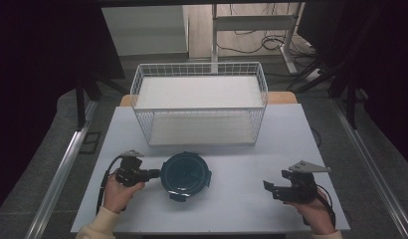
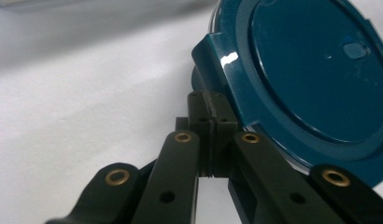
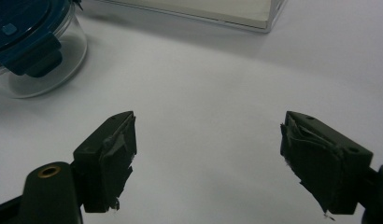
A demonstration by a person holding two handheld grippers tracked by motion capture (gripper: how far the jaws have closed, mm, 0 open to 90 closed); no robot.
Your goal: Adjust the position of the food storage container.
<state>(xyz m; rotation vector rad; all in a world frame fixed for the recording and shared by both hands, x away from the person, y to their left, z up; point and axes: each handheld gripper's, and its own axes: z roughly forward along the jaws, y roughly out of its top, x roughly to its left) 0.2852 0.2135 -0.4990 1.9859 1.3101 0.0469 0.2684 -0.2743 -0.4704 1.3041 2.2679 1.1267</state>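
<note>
Teal plastic lid on a clear round container (image 1: pixel 186 175) sits on the white counter (image 1: pixel 242 199), just in front of the white wire basket (image 1: pixel 199 102). My left gripper (image 1: pixel 153 174) meets the container's left side; in the left gripper view its jaws are pressed fully together beside one of the lid's latch tabs (image 2: pixel 213 51), and I cannot tell whether anything thin is caught between them or whether they merely rest against the rim. My right gripper (image 1: pixel 269 188) waits well apart on the right side of the counter, jaws spread with nothing between them, its pads (image 3: pixel 114 154) wrapped in frayed tape.

As I judge it, the work in hand is on that latch or on shifting the container. The risk is a skid: the container looks light and glassy-smooth, the counter is slick, and a push from one side with nothing bracing the far side could send it sliding right or spinning. Closed jaws also offer only a narrow tip, which could slip off the glossy tab. If I pry upward, the container may tip instead of the latch releasing. The loose tape on the right pads could weaken a steadying hold.
</note>
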